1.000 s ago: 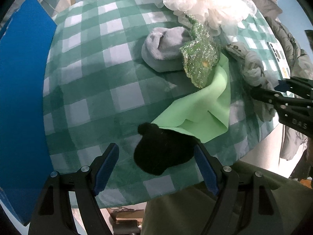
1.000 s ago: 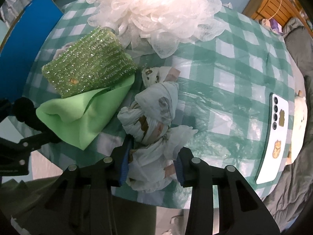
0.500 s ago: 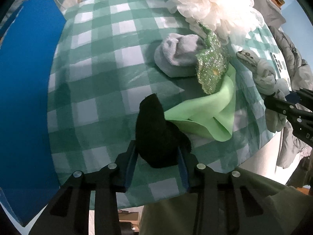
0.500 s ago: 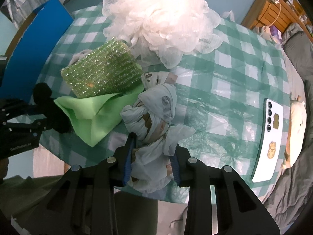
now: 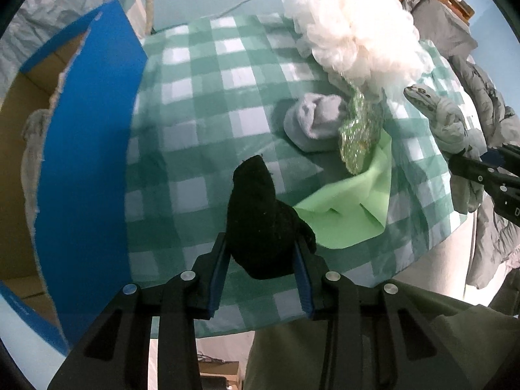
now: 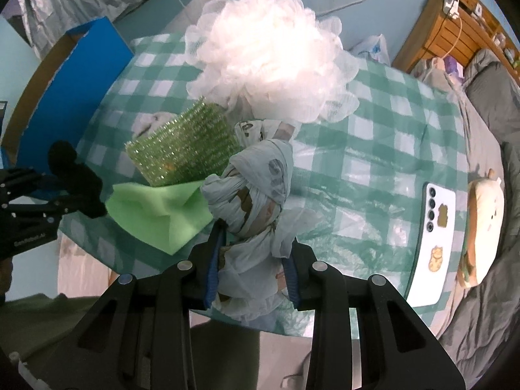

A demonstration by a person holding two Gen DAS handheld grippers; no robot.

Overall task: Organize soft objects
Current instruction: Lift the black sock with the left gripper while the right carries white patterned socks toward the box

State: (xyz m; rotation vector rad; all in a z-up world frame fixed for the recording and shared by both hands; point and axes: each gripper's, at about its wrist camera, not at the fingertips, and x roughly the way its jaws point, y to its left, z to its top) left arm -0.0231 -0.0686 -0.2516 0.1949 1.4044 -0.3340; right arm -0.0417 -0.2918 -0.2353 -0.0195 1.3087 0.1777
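Early stage: left gripper (image 5: 261, 260) clamped on black sock (image 5: 260, 221), right gripper (image 6: 252, 260) clamped on knotted printed cloth (image 6: 256, 191), both lifted off checked table (image 5: 201, 104); grey sock (image 5: 313, 122), green cloth (image 5: 351, 214), glitter sponge (image 6: 188, 149), white pouf (image 6: 269, 55) unsorted toward 1 o'clock; blue box (image 5: 84, 149) at 9 o'clock likely destination.

Your colours on the green-and-white checked tablecloth (image 5: 208, 104)

You see a black fuzzy sock (image 5: 260, 224), plain lime-green cloth (image 5: 351, 208), glittery green scourer (image 6: 188, 149), white mesh puff (image 6: 269, 55).

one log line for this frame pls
left gripper: shut on black sock | right gripper: shut on knotted printed white cloth | both clear of checked tablecloth
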